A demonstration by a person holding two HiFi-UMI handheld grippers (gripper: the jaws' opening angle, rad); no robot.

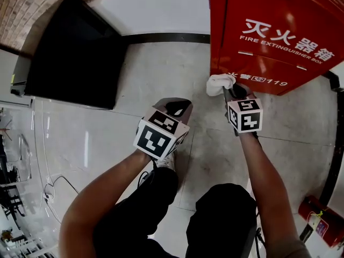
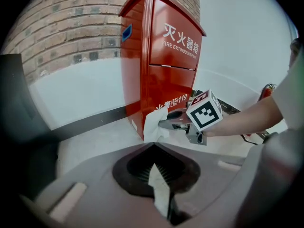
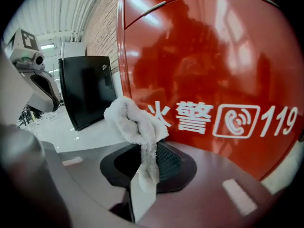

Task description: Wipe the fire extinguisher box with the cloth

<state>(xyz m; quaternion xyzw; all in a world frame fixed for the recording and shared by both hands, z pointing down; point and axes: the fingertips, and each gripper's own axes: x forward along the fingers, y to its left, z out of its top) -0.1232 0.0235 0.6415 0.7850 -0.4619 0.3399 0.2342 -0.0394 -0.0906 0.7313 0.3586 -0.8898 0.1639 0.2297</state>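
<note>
Wiping cloth: crumpled white terry cloth [image 1: 219,83], clamped in right gripper [image 1: 231,92], at foot of red metal fire extinguisher box [image 1: 269,36], one o'clock.
Right forearm [image 1: 263,171]: stretched forward, angled down.
Left gripper [image 1: 180,107]: jaws together, empty.

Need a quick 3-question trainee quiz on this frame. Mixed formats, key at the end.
1. Which gripper holds the white cloth: A the left, B the right?
2. True or false: the cloth is up at the top edge of the red fire extinguisher box.
3. Fill in: the number printed on the box beside the cloth is ____.
Key: 1 B, the right gripper; 2 false, it is near the bottom; 3 119.
</note>
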